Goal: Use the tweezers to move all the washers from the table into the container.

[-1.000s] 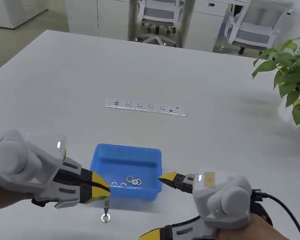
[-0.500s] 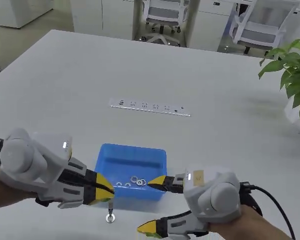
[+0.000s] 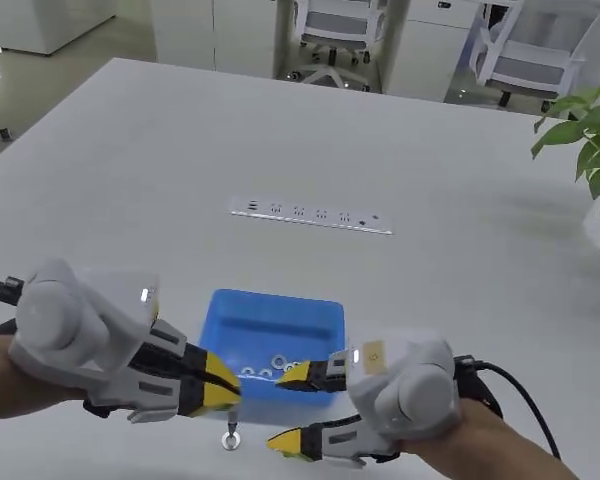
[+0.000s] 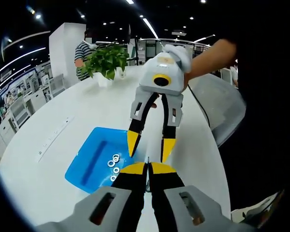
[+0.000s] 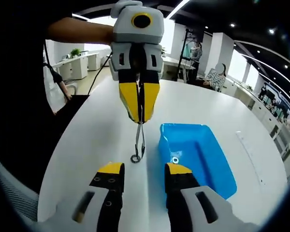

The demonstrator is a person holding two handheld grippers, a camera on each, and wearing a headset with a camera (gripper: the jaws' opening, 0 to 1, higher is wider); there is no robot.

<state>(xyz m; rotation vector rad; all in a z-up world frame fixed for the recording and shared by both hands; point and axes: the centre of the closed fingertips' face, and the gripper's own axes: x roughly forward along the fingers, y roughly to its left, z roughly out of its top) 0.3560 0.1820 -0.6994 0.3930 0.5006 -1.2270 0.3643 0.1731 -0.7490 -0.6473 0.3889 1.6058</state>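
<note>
A blue container [image 3: 280, 318] sits near the table's front edge with several washers [image 3: 272, 366] in it, also seen as washers [image 4: 114, 164] in the container [image 4: 89, 162]. My left gripper [image 3: 220, 392] is shut on thin tweezers [image 5: 139, 137]. Their tips meet a washer [image 5: 135, 158] lying on the table just outside the container [image 5: 203, 154]; the same washer [image 3: 231, 438] lies below the left gripper. My right gripper [image 3: 283, 408] faces the left one, open and holding nothing, a jaw on either side of the tweezers.
A white power strip [image 3: 311, 216] lies at mid-table. A potted plant [image 3: 590, 140] stands at the right edge. Office chairs [image 3: 330, 30] are behind the far side. The table's front edge is just below the grippers.
The right gripper has moved left along the container's front, closer to the left gripper and the tweezers. The left gripper and washer stay put; the head camera shifted.
</note>
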